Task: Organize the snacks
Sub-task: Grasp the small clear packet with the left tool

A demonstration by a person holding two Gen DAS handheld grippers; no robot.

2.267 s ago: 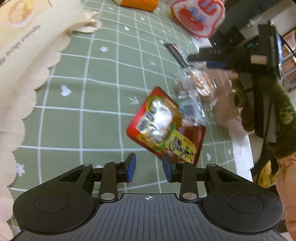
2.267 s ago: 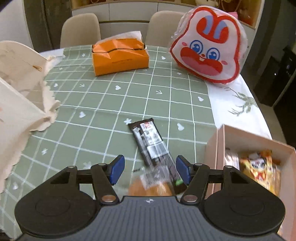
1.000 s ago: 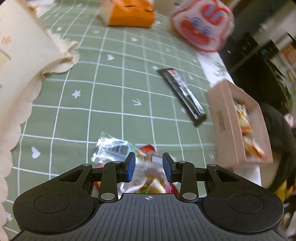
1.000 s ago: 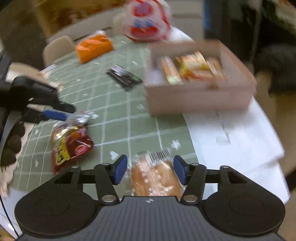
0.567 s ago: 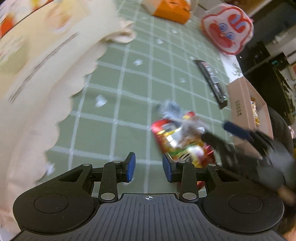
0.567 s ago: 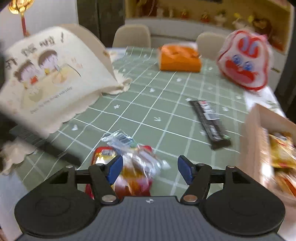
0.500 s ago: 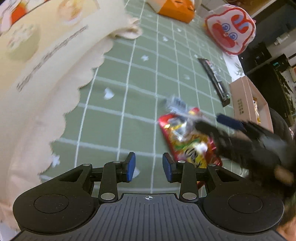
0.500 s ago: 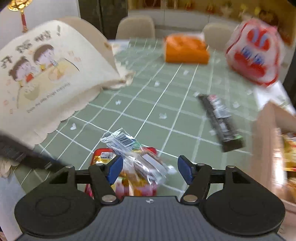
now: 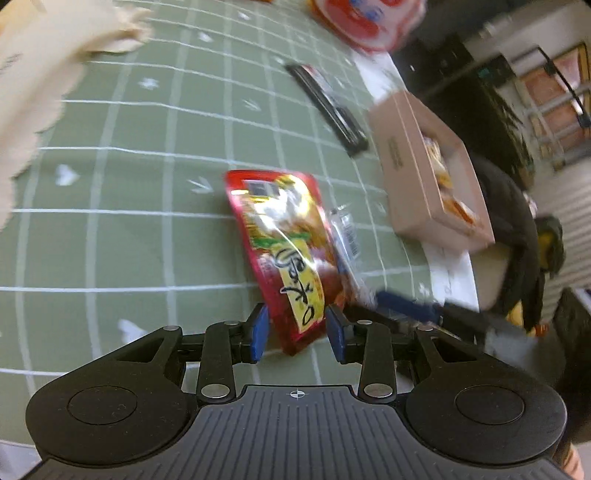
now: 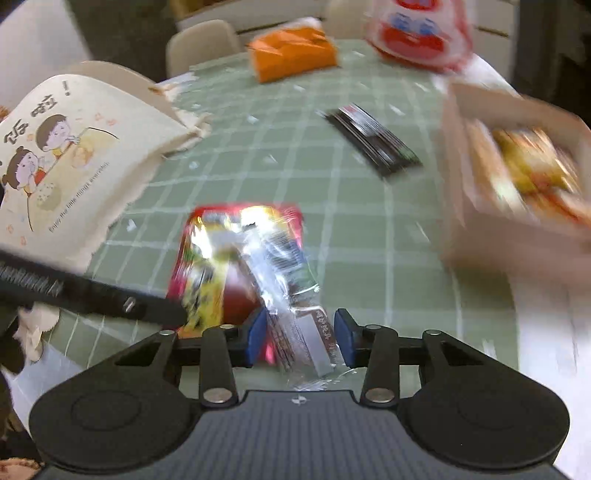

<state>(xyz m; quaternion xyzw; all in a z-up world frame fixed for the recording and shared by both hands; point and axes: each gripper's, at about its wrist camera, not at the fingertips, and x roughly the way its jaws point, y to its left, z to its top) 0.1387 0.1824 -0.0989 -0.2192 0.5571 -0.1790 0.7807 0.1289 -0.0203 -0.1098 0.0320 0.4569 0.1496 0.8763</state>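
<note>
A red and yellow snack packet lies on the green checked tablecloth; it also shows in the right wrist view. My left gripper is open, its blue pads on either side of the packet's near end. A clear-wrapped snack lies across the red packet's right side. My right gripper is open around the clear wrapper's near end. Whether either gripper touches its packet I cannot tell. A pink cardboard box holding snacks stands at the right; it also shows in the right wrist view.
A black snack bar lies mid-table. An orange packet and a red-and-white rabbit-face bag sit at the far end. A cream cartoon tote bag lies at the left. White paper covers the right edge.
Both grippers have come in close over the two packets. The left one now straddles the red packet's end, and the right one straddles the clear wrapper.
</note>
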